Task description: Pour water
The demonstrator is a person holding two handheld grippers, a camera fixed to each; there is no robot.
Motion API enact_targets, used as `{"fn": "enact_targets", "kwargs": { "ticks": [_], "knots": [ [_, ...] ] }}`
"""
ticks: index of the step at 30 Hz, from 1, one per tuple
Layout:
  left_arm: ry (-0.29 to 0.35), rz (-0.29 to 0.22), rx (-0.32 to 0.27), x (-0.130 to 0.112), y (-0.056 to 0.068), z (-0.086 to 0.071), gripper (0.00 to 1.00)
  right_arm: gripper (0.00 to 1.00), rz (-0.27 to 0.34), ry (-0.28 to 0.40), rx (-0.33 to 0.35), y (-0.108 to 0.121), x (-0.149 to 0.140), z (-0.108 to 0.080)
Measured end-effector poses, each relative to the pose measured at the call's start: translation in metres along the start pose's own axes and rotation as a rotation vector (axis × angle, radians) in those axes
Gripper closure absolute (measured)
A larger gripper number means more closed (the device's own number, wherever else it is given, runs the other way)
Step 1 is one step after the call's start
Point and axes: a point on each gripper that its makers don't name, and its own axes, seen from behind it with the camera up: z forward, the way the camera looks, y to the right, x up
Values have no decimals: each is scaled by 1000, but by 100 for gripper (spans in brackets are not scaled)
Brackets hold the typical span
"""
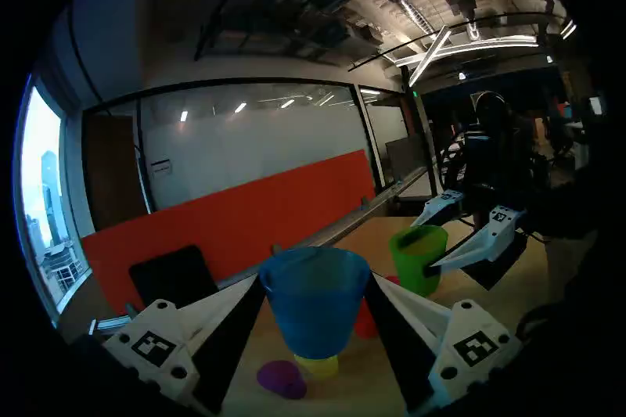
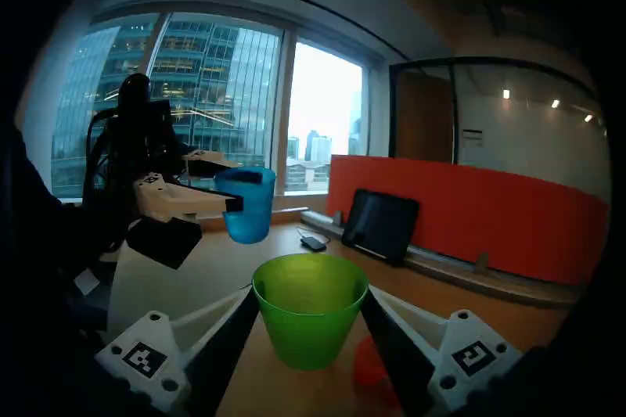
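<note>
A blue cup [image 1: 314, 301] is held upright between the two white fingers of my left gripper [image 1: 314, 315], which is shut on it, above the wooden table [image 1: 375, 237]. In the right gripper view the same blue cup [image 2: 246, 204] hangs farther off at the left in that gripper. My right gripper [image 2: 310, 323] is shut on a green cup [image 2: 310, 319], also upright and lifted. From the left gripper view the green cup [image 1: 419, 257] shows to the right, gripped by the other gripper's fingers [image 1: 477, 245]. I cannot tell whether either cup holds water.
Below the blue cup lie a yellow cup [image 1: 317, 365], a purple cup [image 1: 282, 379] and a red cup [image 1: 365, 321] on the table. A red cup [image 2: 369, 366] lies under the green one. An orange partition [image 2: 485, 213], a dark tablet [image 2: 381, 226] and a phone [image 2: 313, 242] stand behind.
</note>
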Motion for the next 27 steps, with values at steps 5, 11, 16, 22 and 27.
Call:
{"fn": "enact_targets", "kwargs": {
  "ticks": [5,11,16,22,27],
  "knots": [
    [3,43,9,7,-2,3,13,9,-6,-2,20,-6,-1,7],
    [1,107,23,15,-4,8,13,9,-7,-1,43,-15,-2,16],
    [0,181,36,22,-6,12,13,9,-3,0,60,-21,-4,23],
    [5,260,48,33,-6,16,13,9,2,0,79,-28,-6,32],
    [11,309,55,41,-6,17,13,10,4,-5,93,-34,-9,37]
  ]
}}
